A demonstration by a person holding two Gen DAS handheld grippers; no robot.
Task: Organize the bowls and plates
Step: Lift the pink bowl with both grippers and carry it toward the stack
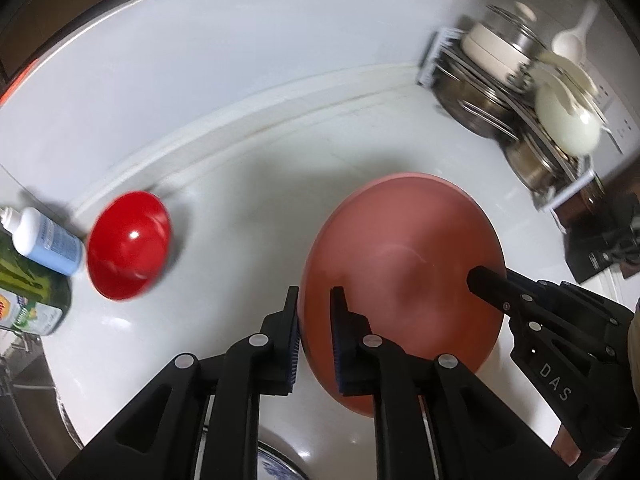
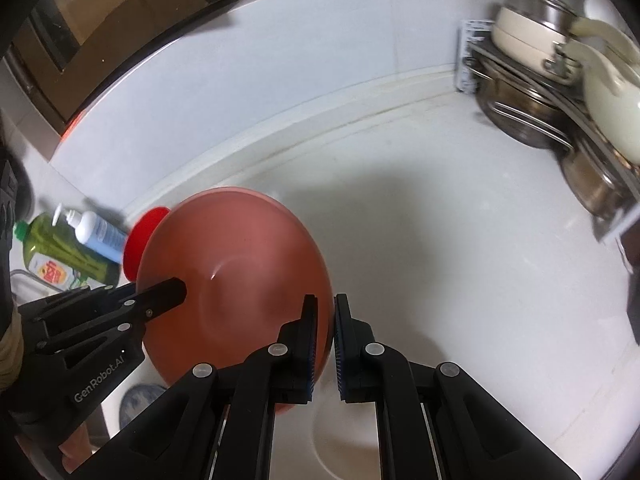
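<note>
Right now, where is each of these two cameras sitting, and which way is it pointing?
Left wrist: on the left gripper, looking along its jaws, which clamp the pink plate's left rim; the right gripper shows opposite.
Right wrist: on the right gripper, jaws on the plate's right rim; the left gripper shows.
Shared: plate, red bowl, bottles, pot rack.

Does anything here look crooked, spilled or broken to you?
Nothing looks spilled or broken. The one odd sight is the pink plate: it hangs tilted above the white counter, pinched at opposite rims by the left gripper and the right gripper. The red bowl sits normally.
</note>
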